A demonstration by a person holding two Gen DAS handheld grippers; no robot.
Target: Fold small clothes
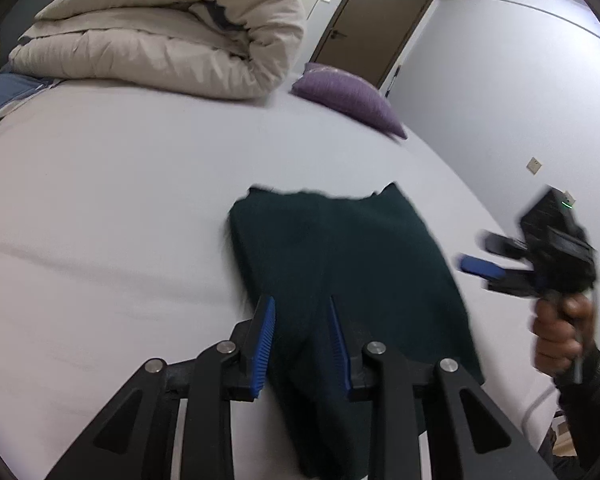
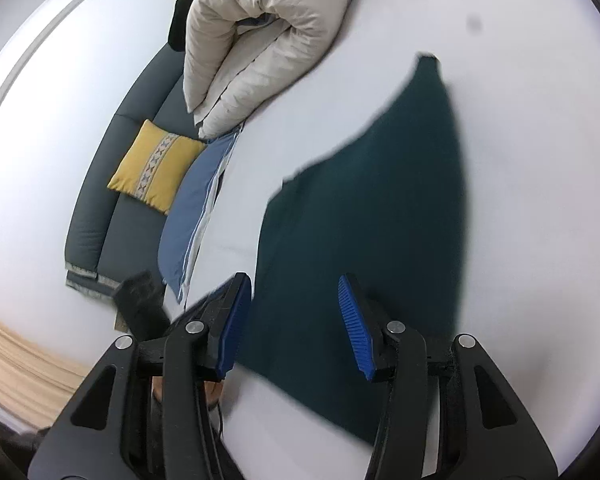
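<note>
The left gripper (image 1: 302, 344) is held parted above the near edge of the dark green garment (image 1: 340, 264), with nothing pinched between its blue pads (image 1: 265, 344). The right gripper (image 2: 296, 320) is likewise held agape and empty over the same garment, which is laid folded flat on the white bed (image 1: 120, 208). A rolled beige duvet (image 1: 160, 28) is seen at the bed's far end.

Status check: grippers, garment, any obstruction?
Left gripper open, right gripper open, nothing held. Green garment folded flat on bed. Nothing in the way.
</note>
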